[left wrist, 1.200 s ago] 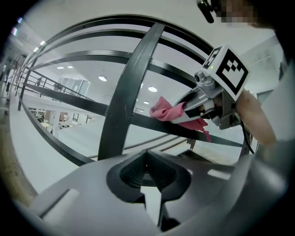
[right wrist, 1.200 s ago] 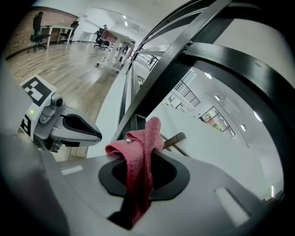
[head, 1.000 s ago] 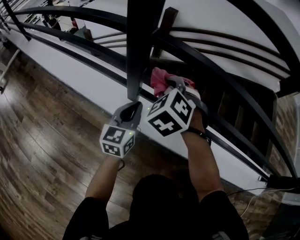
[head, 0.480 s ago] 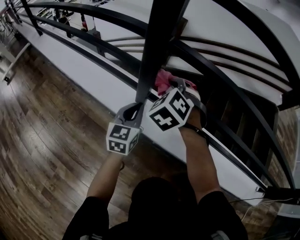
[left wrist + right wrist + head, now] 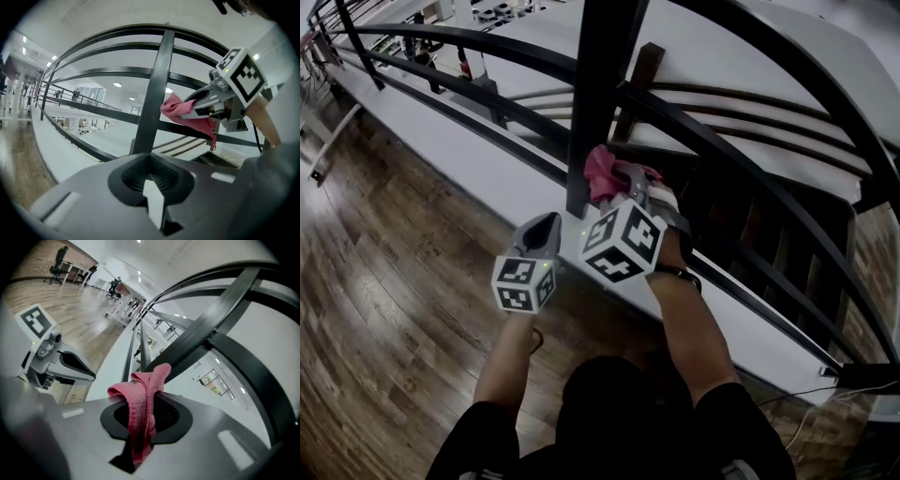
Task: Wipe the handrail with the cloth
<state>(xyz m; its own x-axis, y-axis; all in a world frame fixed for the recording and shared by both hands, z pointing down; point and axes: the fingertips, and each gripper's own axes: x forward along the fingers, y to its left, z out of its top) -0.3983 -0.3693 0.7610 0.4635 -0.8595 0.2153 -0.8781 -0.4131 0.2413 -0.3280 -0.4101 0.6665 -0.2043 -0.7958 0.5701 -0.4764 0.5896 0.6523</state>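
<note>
Floorboards (image 5: 384, 281) lie open on my left, one dark handrail post (image 5: 598, 84) rises ahead, and near it my left gripper (image 5: 549, 219) has fingers pressed together, empty, while my right gripper (image 5: 630, 180) pinches one pink cloth (image 5: 598, 173) at its edge.

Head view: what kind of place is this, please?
Probably an upper gallery or landing in a large office-like building: a curved black handrail edges a wood-plank floor, and the right gripper view shows desks with office chairs far off.
</note>
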